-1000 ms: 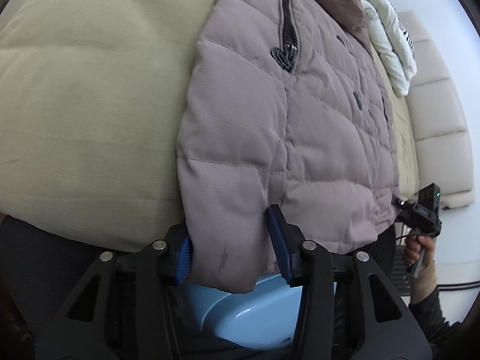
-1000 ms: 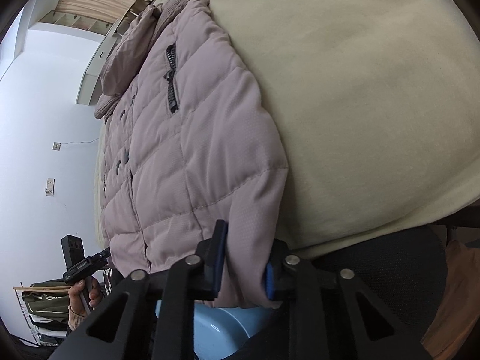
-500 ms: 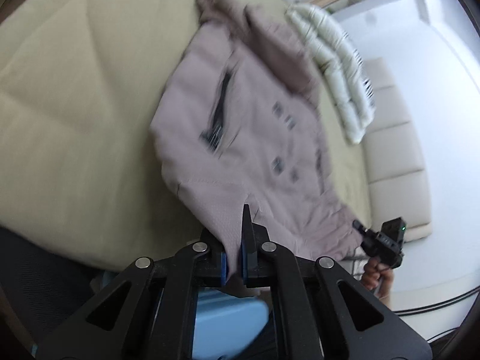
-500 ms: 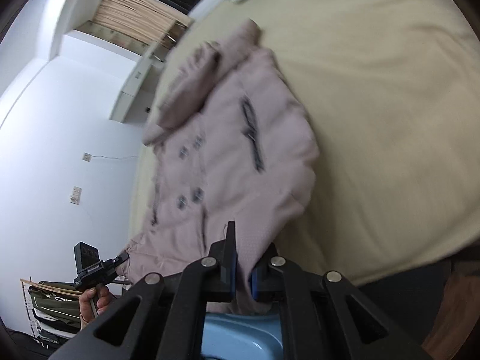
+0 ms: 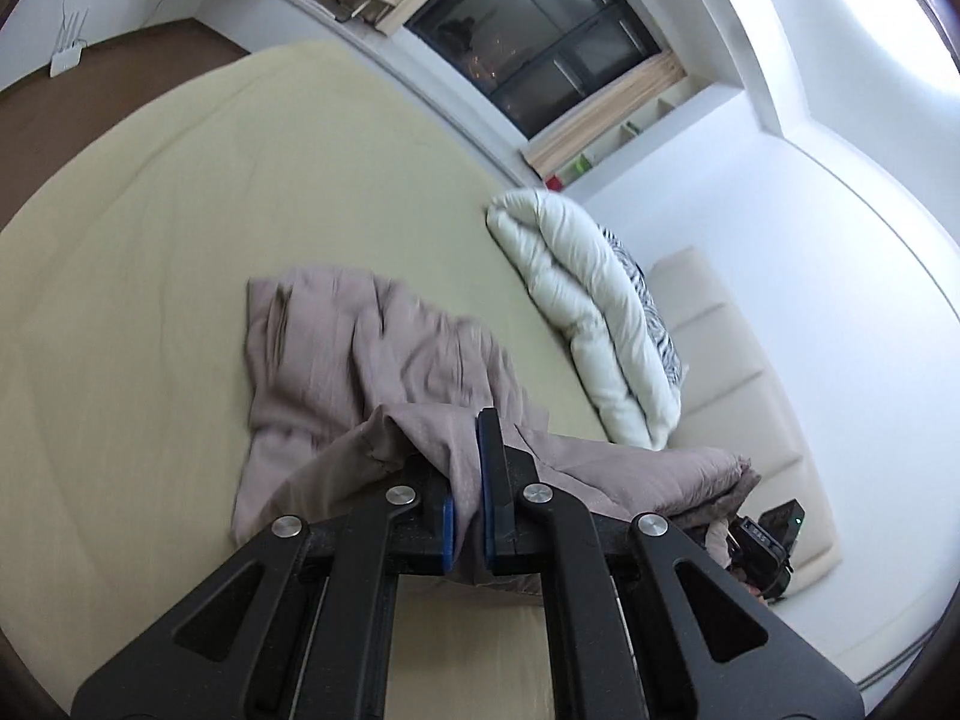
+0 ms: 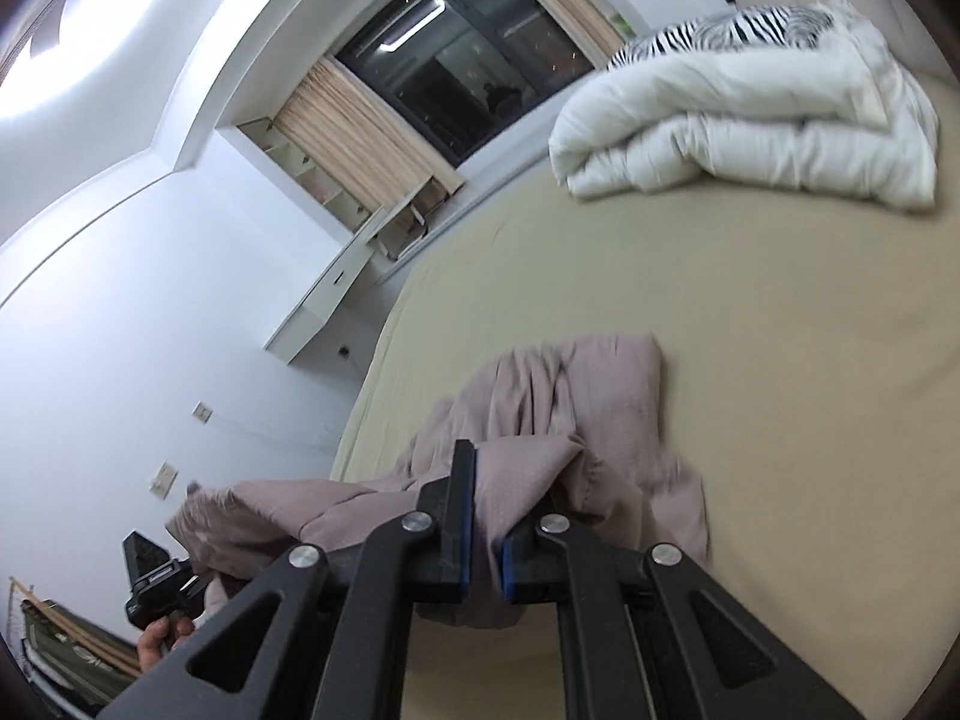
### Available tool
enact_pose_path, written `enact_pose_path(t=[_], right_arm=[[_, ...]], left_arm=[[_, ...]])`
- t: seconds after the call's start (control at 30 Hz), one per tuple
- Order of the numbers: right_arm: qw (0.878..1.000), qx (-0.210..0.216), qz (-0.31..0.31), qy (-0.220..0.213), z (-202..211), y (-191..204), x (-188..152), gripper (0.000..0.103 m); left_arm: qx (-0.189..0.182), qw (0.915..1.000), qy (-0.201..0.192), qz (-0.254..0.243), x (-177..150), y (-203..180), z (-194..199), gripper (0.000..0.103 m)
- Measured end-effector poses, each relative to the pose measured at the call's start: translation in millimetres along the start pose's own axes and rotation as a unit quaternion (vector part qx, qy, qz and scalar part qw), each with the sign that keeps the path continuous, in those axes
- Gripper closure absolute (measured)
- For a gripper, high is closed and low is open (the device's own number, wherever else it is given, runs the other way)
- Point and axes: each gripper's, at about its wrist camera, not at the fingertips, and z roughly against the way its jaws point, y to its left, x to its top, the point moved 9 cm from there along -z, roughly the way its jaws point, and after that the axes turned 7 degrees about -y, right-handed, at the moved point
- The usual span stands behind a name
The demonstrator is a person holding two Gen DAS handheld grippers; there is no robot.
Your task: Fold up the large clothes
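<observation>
Mauve padded jacket (image 5: 372, 360), hem clamped in my left tool (image 5: 467, 516) and right tool (image 6: 483, 531), lifted toward twelve o'clock over the bed (image 5: 180, 192); first fold begun, unfinished.

Your left gripper (image 5: 467, 468) is clamped on a fold of the mauve padded jacket (image 5: 360, 360), its blue-lined jaws pinching the fabric between them. The gripped edge is lifted off the beige bedsheet (image 5: 180, 210), while the rest of the jacket lies rumpled on it beyond your fingers. To the right, your other gripper (image 5: 762, 540) is at the far end of the raised hem, its jaws hidden. A folded white duvet (image 5: 588, 312) sits near the cream headboard (image 5: 738, 372), against a zebra-print pillow (image 5: 648, 300).
</observation>
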Motion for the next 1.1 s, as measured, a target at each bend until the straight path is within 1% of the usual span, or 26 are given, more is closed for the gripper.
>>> enact_pose_path(t=[0.03,0.13,0.2,0.27,0.3,0.37,0.4,0.43,0.53,0.6,0.63,0.67,0.7,0.73,0.8,0.83,0.87,0.9,0.93,0.97,1.0,1.03,1.07,1.1], right_arm=[[1.0,-0.012,0.013,-0.007,-17,3,13,0.095],[0.998,-0.045,0.045,-0.022,-60,3,42,0.096],[0.996,-0.07,0.058,-0.024,-96,-4,55,0.096],[0.992,-0.095,0.085,-0.022,-128,-10,58,0.096],[0.989,-0.111,0.096,-0.017,-148,-16,60,0.096],[0.986,-0.129,0.104,-0.013,-176,-30,57,0.096],[0.984,-0.141,0.111,-0.009,-193,-39,57,0.096],[0.981,-0.152,0.119,-0.006,-207,-46,55,0.096],[0.971,-0.191,0.141,0.01,-249,-74,44,0.096],[0.961,-0.227,0.157,0.03,-276,-95,31,0.097],[0.958,-0.237,0.157,0.043,-288,-107,23,0.097],[0.956,-0.241,0.154,0.059,-300,-117,14,0.096],[0.956,-0.242,0.15,0.074,-309,-125,6,0.094],[0.957,-0.239,0.144,0.082,-314,-130,0,0.093],[0.964,-0.224,0.125,0.069,-307,-129,2,0.091],[0.97,-0.208,0.109,0.061,-301,-127,5,0.084],[0.978,-0.185,0.08,0.055,-292,-127,10,0.073],[0.982,-0.173,0.055,0.049,-282,-128,15,0.066],[0.985,-0.165,0.037,0.038,-271,-126,20,0.047],[0.986,-0.165,0.028,0.02,-258,-121,24,0.022],[0.985,-0.168,0.036,-0.005,-243,-113,28,0.013],[0.985,-0.165,0.055,-0.025,-233,-100,30,0.009],[0.983,-0.154,0.091,-0.036,-224,-80,30,0.012],[0.981,-0.149,0.124,-0.023,-224,-62,23,0.016]], left_arm=[[0.003,1.0,-0.006,-0.002,15,3,-10,0.099],[0.024,0.9994,-0.026,-0.005,58,13,-57,0.099],[0.035,0.9989,-0.03,-0.003,78,23,-91,0.099],[0.048,0.9983,-0.032,-0.002,91,38,-122,0.099],[0.054,0.998,-0.032,-0.002,93,43,-138,0.099],[0.075,0.9966,-0.03,-0.017,99,59,-174,0.099],[0.08,0.9952,-0.053,-0.017,106,64,-189,0.099],[0.09,0.9944,-0.052,-0.02,109,72,-207,0.099],[0.128,0.9902,-0.038,-0.041,112,95,-260,0.099],[0.147,0.988,-0.022,-0.043,107,112,-290,0.098],[0.157,0.9863,-0.013,-0.049,104,121,-304,0.098],[0.167,0.9847,-0.002,-0.051,100,130,-319,0.098],[0.169,0.9844,0.01,-0.048,97,137,-331,0.097],[0.169,0.9844,0.013,-0.047,93,141,-337,0.097],[0.161,0.9861,0.004,-0.041,99,138,-329,0.095],[0.157,0.987,-0.003,-0.035,100,136,-319,0.095],[0.156,0.9872,-0.017,-0.03,107,132,-309,0.093],[0.159,0.9861,-0.037,-0.032,113,125,-293,0.092],[0.162,0.9842,-0.057,-0.044,114,113,-272,0.091],[0.165,0.9811,-0.078,-0.065,119,100,-262,0.091],[0.166,0.9777,-0.089,-0.093,120,80,-254,0.091],[0.165,0.9751,-0.091,-0.118,116,63,-249,0.091],[0.163,0.9702,-0.083,-0.159,110,41,-252,0.091],[0.163,0.9652,-0.074,-0.191,103,26,-258,0.091]])
